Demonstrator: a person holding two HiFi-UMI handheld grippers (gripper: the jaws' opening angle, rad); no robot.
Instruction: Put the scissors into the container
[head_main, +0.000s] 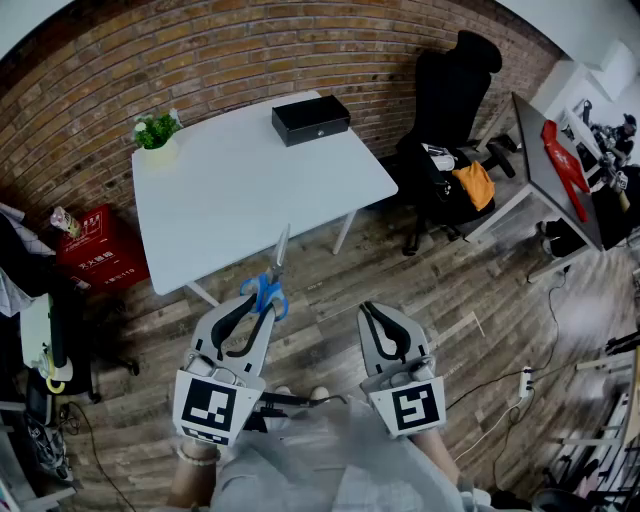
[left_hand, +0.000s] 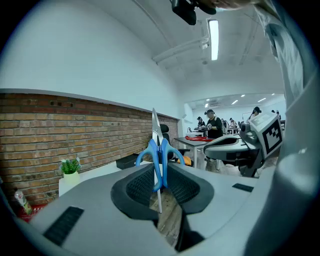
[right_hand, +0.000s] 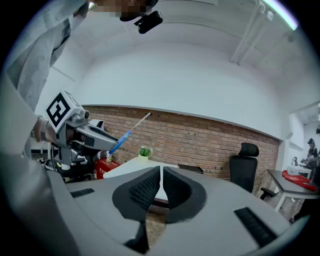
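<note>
One black container sits at the one-o'clock corner of the white table, and its inside cannot be seen. The scissors are off the table. The left gripper clamps their blue handles, blades pointing toward twelve o'clock. The right gripper is clenched on nothing. A potted plant stands at ten o'clock, near the brick wall. Only the left gripper view shows people at distant desks.

Place: an open office or lab workroom.
Wall: bare brick wall, white-painted above.
Furniture: white table, black office chair, more desks with people working at them.
Floor: wood planks, with a power strip and trailing cables.
Lighting: ceiling strip light.
</note>
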